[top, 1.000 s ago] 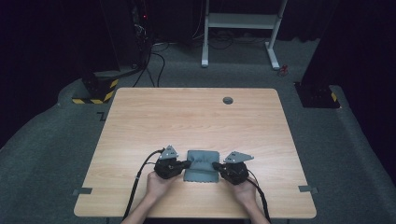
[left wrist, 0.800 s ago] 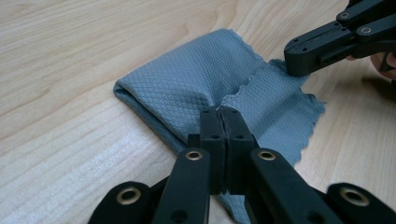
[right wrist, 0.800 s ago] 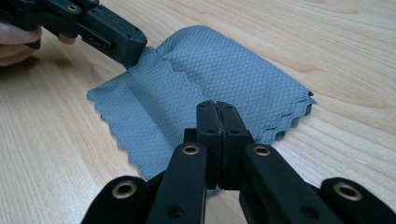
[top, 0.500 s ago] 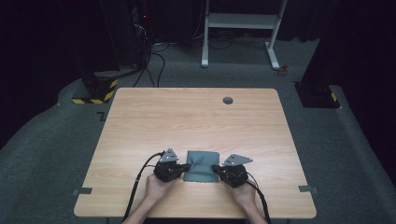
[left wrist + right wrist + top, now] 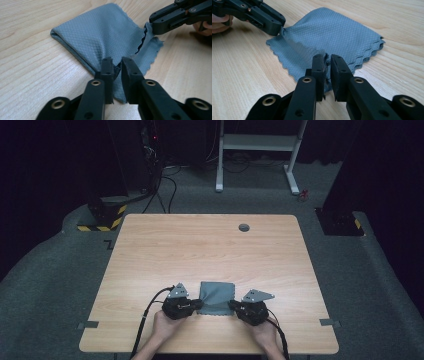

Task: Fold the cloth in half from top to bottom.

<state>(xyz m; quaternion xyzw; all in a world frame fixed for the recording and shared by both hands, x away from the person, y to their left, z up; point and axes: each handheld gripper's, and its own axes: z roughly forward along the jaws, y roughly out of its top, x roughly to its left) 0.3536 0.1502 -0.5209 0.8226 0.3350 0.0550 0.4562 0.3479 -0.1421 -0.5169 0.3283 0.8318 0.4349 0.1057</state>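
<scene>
A folded grey-blue cloth (image 5: 216,296) with scalloped edges lies on the wooden table (image 5: 200,245) near its front edge. My left gripper (image 5: 199,306) is at the cloth's near left corner and my right gripper (image 5: 232,306) at its near right corner. In the left gripper view, the jaws (image 5: 117,61) have just been opening; a narrow gap shows, with the corner of the cloth (image 5: 100,37) loose between them. The right gripper's jaws (image 5: 327,58) have also just been opening, and the edge of the cloth (image 5: 332,35) sits in their slit.
A small round grommet hole (image 5: 244,227) sits near the table's far edge. On the dark floor behind stand a white desk frame (image 5: 260,142), loose cables (image 5: 160,185) and a yellow-and-black striped block (image 5: 102,215).
In the high view both hands stay at the cloth's near corners, and the cloth lies where it did.
</scene>
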